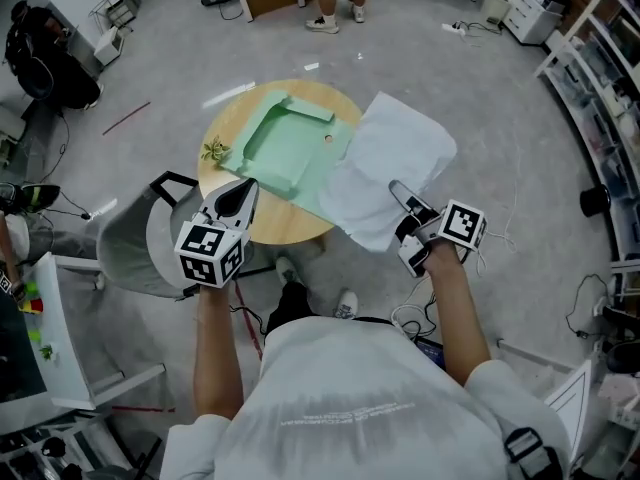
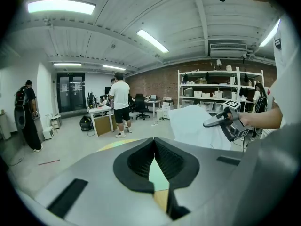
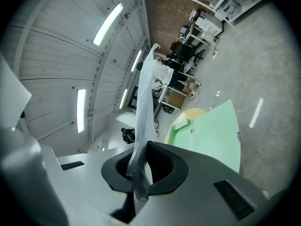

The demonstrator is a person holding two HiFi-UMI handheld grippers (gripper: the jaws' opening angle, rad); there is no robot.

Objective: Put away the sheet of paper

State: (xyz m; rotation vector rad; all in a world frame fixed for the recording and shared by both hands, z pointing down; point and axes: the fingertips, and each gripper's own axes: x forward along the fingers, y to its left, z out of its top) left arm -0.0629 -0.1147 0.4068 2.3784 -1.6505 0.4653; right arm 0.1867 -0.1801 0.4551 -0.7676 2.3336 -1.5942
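A white sheet of paper (image 1: pixel 385 168) hangs in the air over the right edge of the round wooden table (image 1: pixel 225 128). My right gripper (image 1: pixel 398 190) is shut on its near edge. In the right gripper view the sheet (image 3: pixel 146 93) rises edge-on out of the closed jaws (image 3: pixel 138 173). An open pale green folder (image 1: pixel 290 153) lies flat on the table, partly under the sheet; it shows too in the right gripper view (image 3: pixel 211 135). My left gripper (image 1: pixel 248 186) hovers at the table's near left edge, shut and empty (image 2: pixel 154 142). From there the sheet (image 2: pixel 193 126) and the right gripper (image 2: pixel 225 121) show at the right.
A grey chair (image 1: pixel 130 243) stands left of the table. A small plant sprig (image 1: pixel 213 150) lies by the folder's left side. A person's feet (image 1: pixel 335 18) are beyond the table; people (image 2: pixel 120 102) stand by desks. Shelving (image 1: pixel 600 68) lines the right wall.
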